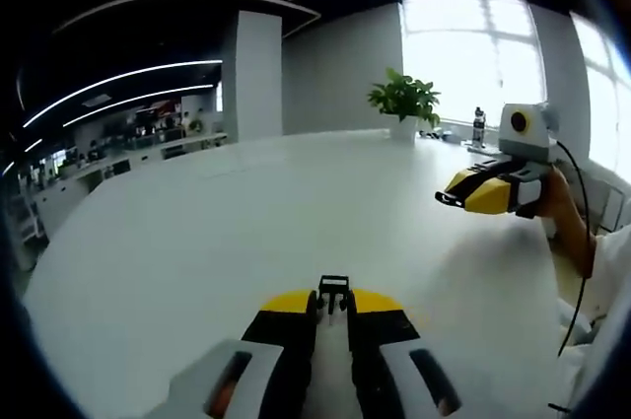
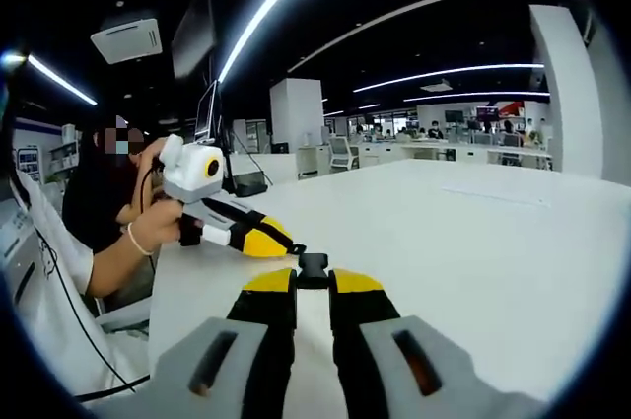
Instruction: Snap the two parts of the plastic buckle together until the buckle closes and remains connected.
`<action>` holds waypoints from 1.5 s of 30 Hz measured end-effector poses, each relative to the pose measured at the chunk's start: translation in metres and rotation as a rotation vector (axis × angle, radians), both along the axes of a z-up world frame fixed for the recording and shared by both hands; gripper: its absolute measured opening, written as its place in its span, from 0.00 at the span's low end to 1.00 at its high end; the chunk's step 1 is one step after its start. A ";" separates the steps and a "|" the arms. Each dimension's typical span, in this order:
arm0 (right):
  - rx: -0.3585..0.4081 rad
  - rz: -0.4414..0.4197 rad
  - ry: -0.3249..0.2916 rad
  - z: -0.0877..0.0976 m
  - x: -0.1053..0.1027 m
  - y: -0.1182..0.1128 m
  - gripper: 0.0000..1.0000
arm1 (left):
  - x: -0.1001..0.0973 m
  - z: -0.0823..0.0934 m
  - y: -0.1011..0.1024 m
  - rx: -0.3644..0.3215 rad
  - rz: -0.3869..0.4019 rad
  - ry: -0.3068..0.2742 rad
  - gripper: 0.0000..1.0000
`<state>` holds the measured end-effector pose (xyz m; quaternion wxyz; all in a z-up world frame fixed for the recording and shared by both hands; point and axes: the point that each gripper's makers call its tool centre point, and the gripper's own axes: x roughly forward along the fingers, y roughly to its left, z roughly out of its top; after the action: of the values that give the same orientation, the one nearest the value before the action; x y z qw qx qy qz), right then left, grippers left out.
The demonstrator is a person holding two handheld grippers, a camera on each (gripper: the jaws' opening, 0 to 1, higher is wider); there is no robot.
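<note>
in the left gripper view, our left gripper [image 1: 333, 309] holds its jaws nearly closed on the pronged buckle half [image 1: 334, 292], prongs pointing forward over the white table [image 1: 217, 232]. the right gripper [image 1: 455, 198] hangs well apart at the right, in a hand [image 1: 558, 200].

in the right gripper view, our right gripper [image 2: 313, 283] is pinched on the socket buckle half [image 2: 314, 265]. the left gripper's tips sit just beside it, a dark piece at them.

we judge alignment matters most now: we should square the prongs to the socket opening, keep both grips firm, push straight along one axis until it clicks, and keep both halves over the table.
</note>
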<state>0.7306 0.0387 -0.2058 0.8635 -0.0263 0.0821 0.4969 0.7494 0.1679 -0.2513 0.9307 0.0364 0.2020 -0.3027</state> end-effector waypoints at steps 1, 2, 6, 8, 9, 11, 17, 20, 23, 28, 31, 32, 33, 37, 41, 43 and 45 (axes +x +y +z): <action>0.001 0.000 0.000 0.000 0.000 0.000 0.13 | 0.001 0.001 0.005 -0.001 0.018 -0.001 0.12; 0.002 0.000 0.000 0.000 0.000 0.000 0.13 | 0.004 0.003 0.011 -0.004 0.042 -0.008 0.12; 0.005 -0.001 0.002 0.000 0.001 0.000 0.13 | 0.008 0.008 0.028 -0.014 0.087 -0.023 0.12; 0.006 -0.001 0.001 0.001 0.001 0.000 0.13 | 0.009 0.012 0.035 -0.030 0.103 -0.028 0.12; 0.006 -0.001 0.000 0.001 0.001 0.001 0.13 | 0.009 0.012 0.038 -0.030 0.108 -0.029 0.12; 0.005 0.000 -0.001 0.001 0.000 0.001 0.13 | 0.010 0.013 0.044 -0.027 0.123 -0.031 0.12; 0.007 0.002 0.002 0.001 -0.001 0.003 0.13 | 0.012 0.013 0.065 -0.026 0.184 -0.038 0.12; 0.007 0.000 0.003 0.001 -0.001 0.003 0.13 | 0.012 0.010 0.078 0.016 0.239 -0.042 0.12; 0.013 -0.006 0.003 0.002 0.001 0.002 0.13 | 0.013 0.009 0.089 0.050 0.279 -0.049 0.12; 0.013 -0.001 0.005 0.001 -0.001 0.004 0.13 | 0.013 0.006 0.095 0.071 0.302 -0.044 0.12; 0.019 -0.002 0.010 0.001 -0.001 0.004 0.13 | 0.012 0.005 0.095 0.059 0.307 -0.036 0.12; 0.020 -0.002 0.011 0.001 -0.001 0.004 0.13 | 0.011 0.005 0.096 0.062 0.311 -0.035 0.12; 0.022 0.000 0.014 0.000 -0.001 0.005 0.13 | 0.011 0.004 0.097 0.065 0.314 -0.034 0.12; 0.021 0.003 0.016 -0.001 -0.003 0.006 0.13 | 0.011 0.001 0.100 0.083 0.334 -0.027 0.12; 0.020 0.003 0.020 -0.002 -0.003 0.007 0.13 | 0.009 -0.002 0.100 0.081 0.341 -0.013 0.12; 0.022 0.004 0.021 -0.003 -0.003 0.007 0.13 | 0.008 -0.004 0.100 0.074 0.349 -0.011 0.12; 0.021 0.005 0.021 -0.003 -0.004 0.007 0.13 | 0.007 -0.006 0.100 0.065 0.353 -0.004 0.12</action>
<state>0.7269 0.0456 -0.2086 0.8616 -0.0122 0.0856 0.5001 0.7566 0.2677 -0.2574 0.9681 0.0311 0.2132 -0.1277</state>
